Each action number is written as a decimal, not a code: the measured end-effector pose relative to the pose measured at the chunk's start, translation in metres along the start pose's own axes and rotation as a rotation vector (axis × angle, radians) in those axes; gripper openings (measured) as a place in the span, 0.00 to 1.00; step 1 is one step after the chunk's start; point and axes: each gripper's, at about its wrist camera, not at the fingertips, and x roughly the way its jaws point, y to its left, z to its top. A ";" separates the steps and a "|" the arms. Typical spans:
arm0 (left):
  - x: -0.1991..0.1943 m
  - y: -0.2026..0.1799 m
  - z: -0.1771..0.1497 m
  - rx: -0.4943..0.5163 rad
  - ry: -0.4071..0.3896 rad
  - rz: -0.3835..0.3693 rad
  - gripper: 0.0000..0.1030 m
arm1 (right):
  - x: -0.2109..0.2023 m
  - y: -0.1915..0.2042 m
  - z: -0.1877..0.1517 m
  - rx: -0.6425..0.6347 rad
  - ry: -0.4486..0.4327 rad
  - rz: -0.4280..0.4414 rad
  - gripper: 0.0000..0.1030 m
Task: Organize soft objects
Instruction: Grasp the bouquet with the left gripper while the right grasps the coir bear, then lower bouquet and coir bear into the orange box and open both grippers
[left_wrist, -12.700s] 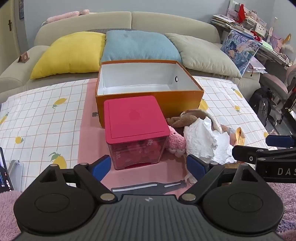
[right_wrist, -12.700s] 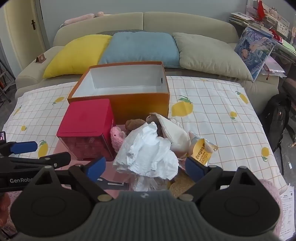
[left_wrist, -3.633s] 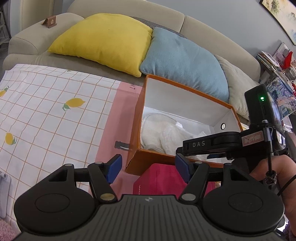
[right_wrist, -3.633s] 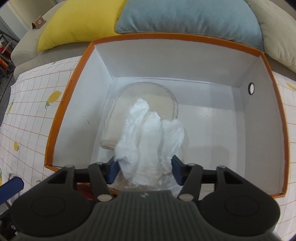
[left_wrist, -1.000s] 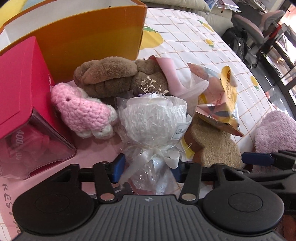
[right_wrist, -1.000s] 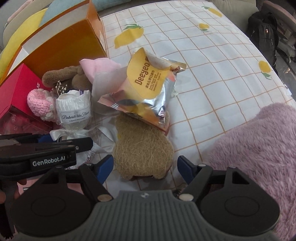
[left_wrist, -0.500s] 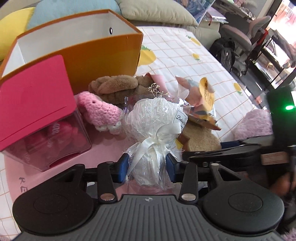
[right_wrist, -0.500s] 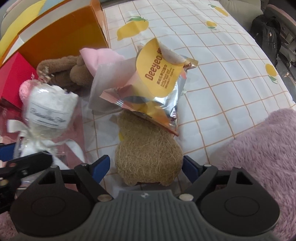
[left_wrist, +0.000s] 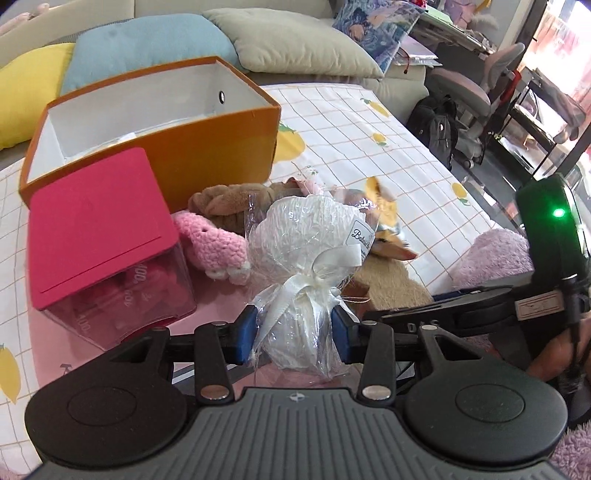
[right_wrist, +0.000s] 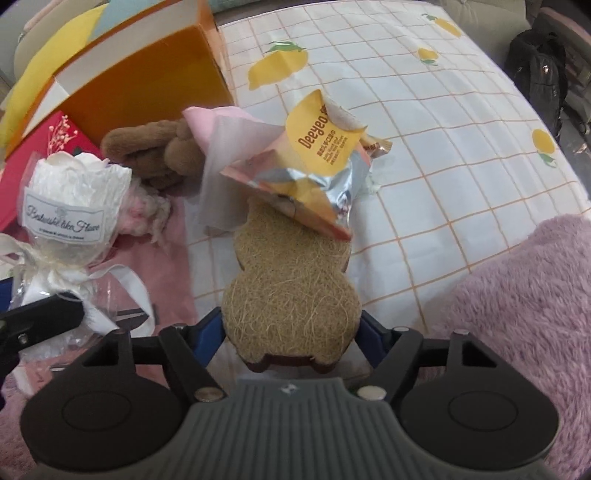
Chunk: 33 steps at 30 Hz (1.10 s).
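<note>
The left gripper (left_wrist: 293, 338), at the lower centre of the left wrist view, is clenched on the cellophane-wrapped white bouquet (left_wrist: 306, 258): both blue pads press the wrapping just below its cream ribbon bow. In the right wrist view the bouquet sits at the left edge, and its white label (right_wrist: 62, 218) carries script that seems to read "Balaiski tika Flowe"; the smaller line beneath is too fine to read.

The right gripper (right_wrist: 291, 332), at the lower centre of its own view, straddles the lower lobe of the tan loofah pad (right_wrist: 291, 291), and its jaws are closing. The blue pads sit right at the pad's edges; whether they press yet I cannot tell. The loofah lies on the lemon-print cloth (right_wrist: 443, 122).

A foil snack bag (right_wrist: 314, 173) rests across the loofah's upper end, its yellow patch printed "Deeyeo". Left of it sits a brown plush toy (right_wrist: 155, 151), with a pink crocheted toy (left_wrist: 214, 247) nearby. The orange box (left_wrist: 207, 155) stands at upper left, and a red-lidded container (left_wrist: 96, 225) in front of it shows "400" on its clear wall. "DAS" is moulded on the right gripper's arm at the right of the left wrist view.
</note>
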 end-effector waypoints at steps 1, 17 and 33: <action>-0.001 0.001 0.000 -0.006 -0.002 0.000 0.46 | -0.002 0.002 0.002 0.007 0.009 0.023 0.71; -0.041 0.024 -0.005 -0.119 -0.079 -0.008 0.46 | -0.079 0.045 0.002 -0.165 -0.104 0.121 0.71; -0.073 0.074 0.071 -0.234 -0.217 0.015 0.46 | -0.118 0.082 0.089 -0.281 -0.321 0.222 0.71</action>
